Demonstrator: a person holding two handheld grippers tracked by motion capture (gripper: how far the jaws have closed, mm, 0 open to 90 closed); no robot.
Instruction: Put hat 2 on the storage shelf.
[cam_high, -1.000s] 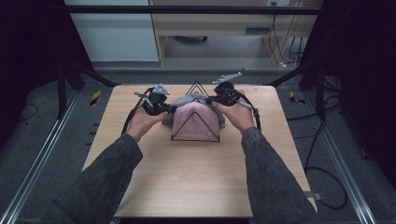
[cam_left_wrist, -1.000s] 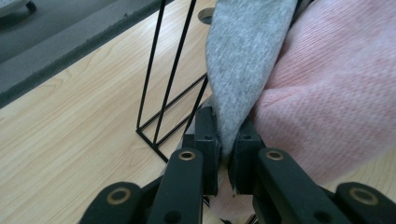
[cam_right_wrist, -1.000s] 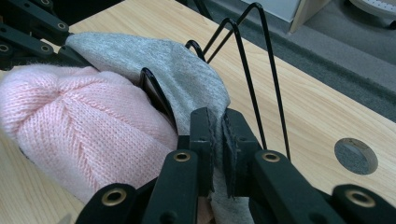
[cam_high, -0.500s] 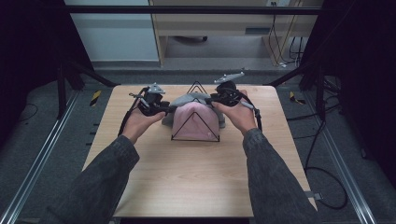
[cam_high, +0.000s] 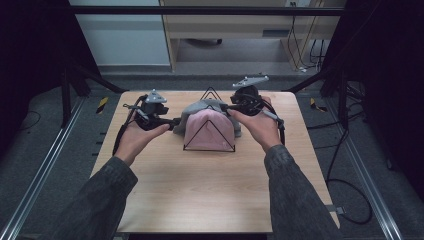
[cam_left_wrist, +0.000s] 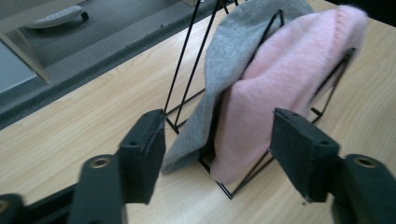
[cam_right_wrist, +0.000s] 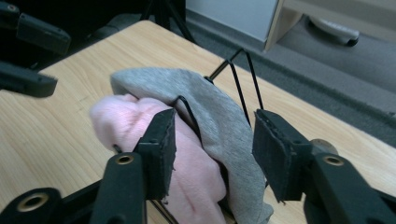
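A black wire triangular rack (cam_high: 210, 145) stands on the wooden table (cam_high: 210, 190). A pink cloth (cam_high: 210, 129) hangs over its front and a grey cloth (cam_high: 200, 107) just behind it. My left gripper (cam_high: 175, 121) sits at the rack's left end, my right gripper (cam_high: 227, 107) at its right end. In the left gripper view the jaws (cam_left_wrist: 219, 158) stand apart; the pink cloth (cam_left_wrist: 289, 79) and grey cloth (cam_left_wrist: 224, 60) lie beyond them, untouched. In the right gripper view the jaws (cam_right_wrist: 212, 149) frame the grey cloth (cam_right_wrist: 219, 116) without pressing it. Both pairs of jaws have just been opening.
The rack stands near the table's far edge, with grey floor (cam_high: 225, 75) beyond. Black frame posts (cam_high: 67, 90) stand left and right of the table. Cables (cam_high: 345, 165) trail on the right. The other gripper (cam_right_wrist: 28, 46) is at the top left of the right gripper view.
Both hands have lifted and drawn slightly away from the rack's ends. Both pairs of jaws went from shut at the cloths to standing apart, letting the cloths go.
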